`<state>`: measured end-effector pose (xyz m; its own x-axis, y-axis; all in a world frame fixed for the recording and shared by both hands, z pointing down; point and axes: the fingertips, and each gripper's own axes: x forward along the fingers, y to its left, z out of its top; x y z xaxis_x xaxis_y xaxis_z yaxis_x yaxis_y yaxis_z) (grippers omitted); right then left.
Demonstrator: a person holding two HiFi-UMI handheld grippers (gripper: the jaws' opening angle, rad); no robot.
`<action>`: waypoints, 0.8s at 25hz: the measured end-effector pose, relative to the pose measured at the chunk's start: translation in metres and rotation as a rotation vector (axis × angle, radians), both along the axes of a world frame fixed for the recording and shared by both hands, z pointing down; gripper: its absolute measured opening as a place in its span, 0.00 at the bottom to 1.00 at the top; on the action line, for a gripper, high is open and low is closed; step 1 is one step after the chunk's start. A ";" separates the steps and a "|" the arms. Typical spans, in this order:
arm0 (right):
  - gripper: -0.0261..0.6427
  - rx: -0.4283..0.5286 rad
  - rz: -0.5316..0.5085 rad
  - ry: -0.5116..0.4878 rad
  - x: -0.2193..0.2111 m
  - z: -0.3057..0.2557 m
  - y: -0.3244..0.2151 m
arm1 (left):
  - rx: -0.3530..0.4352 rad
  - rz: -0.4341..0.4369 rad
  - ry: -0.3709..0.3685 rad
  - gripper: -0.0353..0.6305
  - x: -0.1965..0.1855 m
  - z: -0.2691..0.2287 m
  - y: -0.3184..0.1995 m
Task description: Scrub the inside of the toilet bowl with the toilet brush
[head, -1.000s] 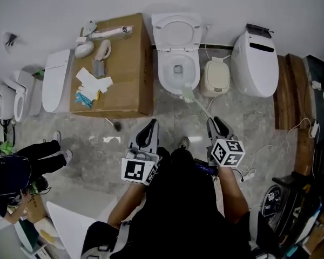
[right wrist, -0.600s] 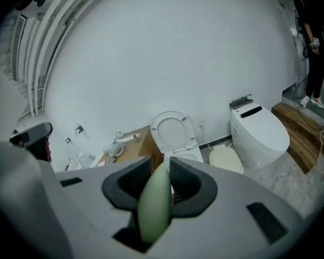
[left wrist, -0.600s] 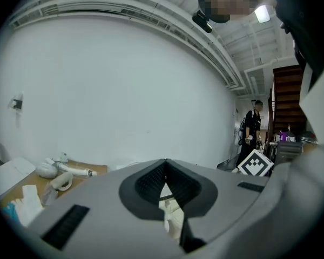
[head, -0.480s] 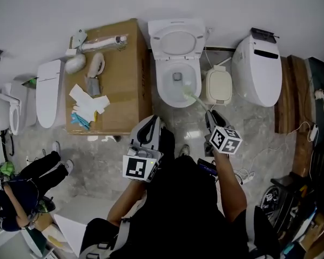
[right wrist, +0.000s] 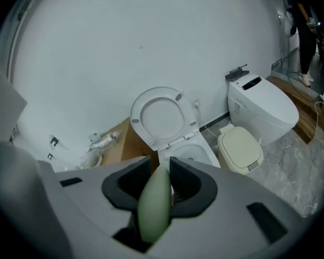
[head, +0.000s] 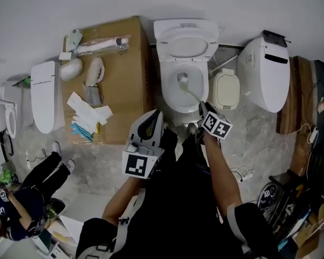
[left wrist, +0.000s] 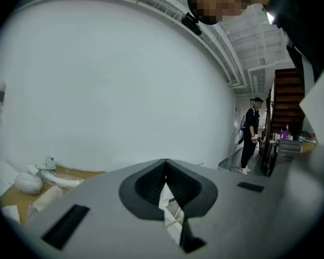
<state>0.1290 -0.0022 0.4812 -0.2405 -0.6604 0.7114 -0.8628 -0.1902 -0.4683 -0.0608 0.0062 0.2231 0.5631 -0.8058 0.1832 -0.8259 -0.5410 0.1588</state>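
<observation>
The white toilet [head: 171, 52] stands against the wall with its lid up, also seen in the right gripper view as the toilet [right wrist: 161, 115]. The brush head [head: 182, 80] sits inside the bowl near the drain. Its pale green handle [head: 193, 96] slants back to my right gripper [head: 201, 107], which is shut on it. In the right gripper view the handle [right wrist: 155, 201] fills the gap between the jaws of my right gripper [right wrist: 157, 171]. My left gripper [head: 153, 116] hangs left of the bowl's front, and in its own view the left gripper [left wrist: 164, 169] is shut on nothing, facing the wall.
A cardboard box [head: 124, 85] with toilet parts and papers stands left of the toilet. A small beige lidded unit [head: 227, 90] and a second toilet [head: 265, 74] stand to the right. A person [head: 21, 204] crouches at lower left. Cables [head: 243, 172] lie on the floor.
I have stepped closer to the toilet. My right gripper moved forward and the brush head went from the bowl's front rim down into the bowl. The left gripper stayed shut.
</observation>
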 end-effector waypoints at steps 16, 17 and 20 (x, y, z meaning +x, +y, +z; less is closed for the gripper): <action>0.21 -0.248 0.051 -0.023 -0.010 0.221 -0.071 | -0.102 -0.127 -0.025 0.06 0.003 0.113 -0.079; 0.21 -0.251 0.035 -0.018 -0.012 0.231 -0.074 | -0.106 -0.130 -0.030 0.06 0.004 0.119 -0.082; 0.21 -0.260 -0.024 0.001 -0.019 0.257 -0.079 | -0.112 -0.127 -0.045 0.06 0.009 0.134 -0.089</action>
<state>0.1098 -0.0817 0.7380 -0.2528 -0.4493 0.8569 -0.8691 -0.2838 -0.4052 -0.0522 -0.0826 0.3576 0.4475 -0.8430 0.2985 -0.8940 -0.4134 0.1730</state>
